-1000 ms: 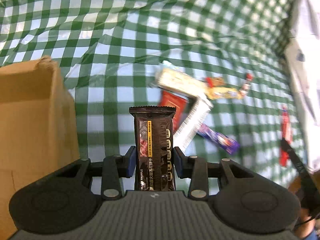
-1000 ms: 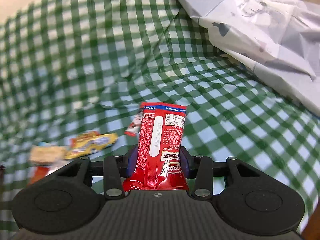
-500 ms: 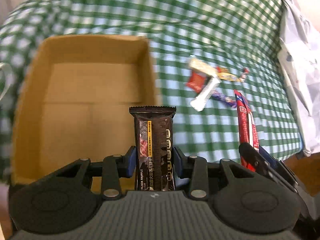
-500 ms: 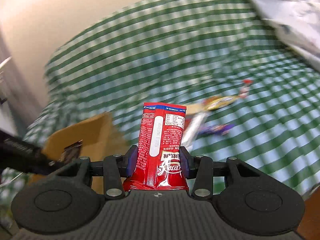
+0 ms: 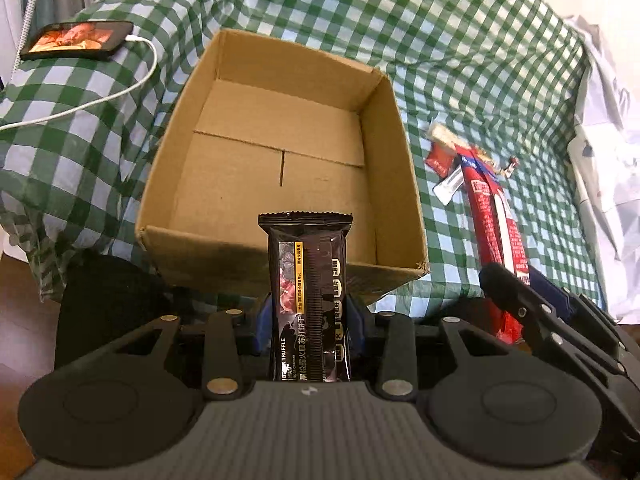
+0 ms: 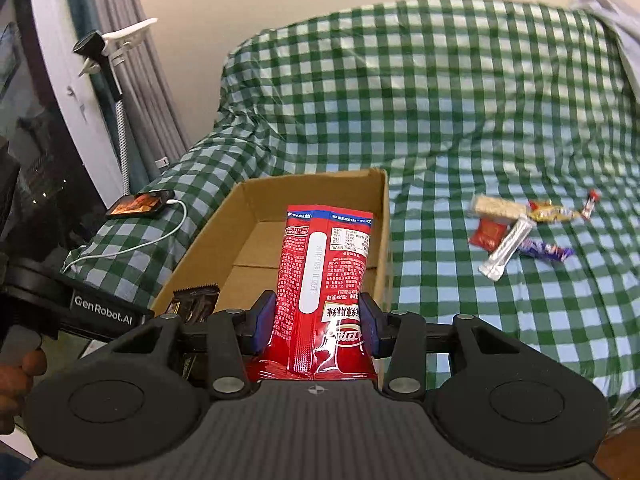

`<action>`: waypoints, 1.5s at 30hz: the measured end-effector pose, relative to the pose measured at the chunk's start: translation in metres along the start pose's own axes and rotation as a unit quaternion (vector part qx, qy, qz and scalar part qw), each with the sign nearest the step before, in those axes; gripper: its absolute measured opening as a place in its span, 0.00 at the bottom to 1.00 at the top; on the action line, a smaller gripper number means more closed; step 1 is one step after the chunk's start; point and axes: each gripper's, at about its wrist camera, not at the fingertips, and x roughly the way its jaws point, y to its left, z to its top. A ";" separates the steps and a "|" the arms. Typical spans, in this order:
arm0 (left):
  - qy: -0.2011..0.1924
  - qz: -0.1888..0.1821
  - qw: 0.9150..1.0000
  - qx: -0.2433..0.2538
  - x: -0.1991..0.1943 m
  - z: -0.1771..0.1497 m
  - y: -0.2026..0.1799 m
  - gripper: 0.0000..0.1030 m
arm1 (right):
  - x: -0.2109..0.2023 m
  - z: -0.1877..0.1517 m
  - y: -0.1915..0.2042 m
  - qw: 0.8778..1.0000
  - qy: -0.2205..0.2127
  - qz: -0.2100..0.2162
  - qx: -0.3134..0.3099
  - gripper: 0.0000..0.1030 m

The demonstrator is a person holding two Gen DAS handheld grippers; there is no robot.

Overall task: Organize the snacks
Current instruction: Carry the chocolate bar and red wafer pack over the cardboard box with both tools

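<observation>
Left gripper clamps the black packet; right gripper clamps the red packet. Both hover short of the empty cardboard box; advance past its near wall before releasing.

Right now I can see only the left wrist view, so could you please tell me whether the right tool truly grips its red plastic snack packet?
Observer: Yes, the right tool is shut on the red plastic snack packet, one blue pad on each side.
Operator: Thank you. Does that packet hide any loose snack from me?
Observer: A purple-wrapped bar lies on the green checked cloth, beside the silver stick sachet.
</observation>
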 end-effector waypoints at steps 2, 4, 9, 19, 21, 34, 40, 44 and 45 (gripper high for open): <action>-0.010 -0.005 1.000 0.000 -0.004 -0.003 0.001 0.42 | -0.003 -0.001 0.006 1.000 0.000 -0.007 -0.007 0.44; -0.018 -0.010 1.000 0.001 -0.009 -0.005 0.003 0.42 | -0.006 -0.002 0.011 1.000 0.001 -0.013 -0.010 0.44; -0.026 -0.018 1.000 -0.001 -0.014 -0.011 0.006 0.42 | -0.011 -0.003 0.018 1.000 0.000 -0.027 -0.016 0.44; -0.034 -0.010 0.999 -0.003 -0.018 -0.011 0.009 0.42 | -0.013 -0.003 0.024 0.999 0.002 -0.028 -0.031 0.45; -0.032 -0.009 0.999 -0.002 -0.017 -0.011 0.008 0.42 | -0.012 -0.003 0.024 0.999 0.003 -0.028 -0.029 0.45; -0.027 -0.003 1.000 0.014 -0.012 -0.009 0.003 0.42 | -0.008 -0.001 0.019 0.999 0.008 -0.028 -0.021 0.45; -0.023 -0.004 1.000 0.017 -0.008 -0.006 0.002 0.42 | -0.003 -0.003 0.018 0.999 0.015 -0.028 -0.020 0.45; -0.019 -0.005 1.000 0.016 -0.005 -0.004 0.003 0.42 | 0.002 -0.002 0.018 0.999 0.020 -0.029 -0.018 0.45; -0.018 -0.005 1.000 0.015 -0.004 -0.004 0.003 0.42 | 0.003 -0.001 0.018 0.999 0.022 -0.029 -0.018 0.45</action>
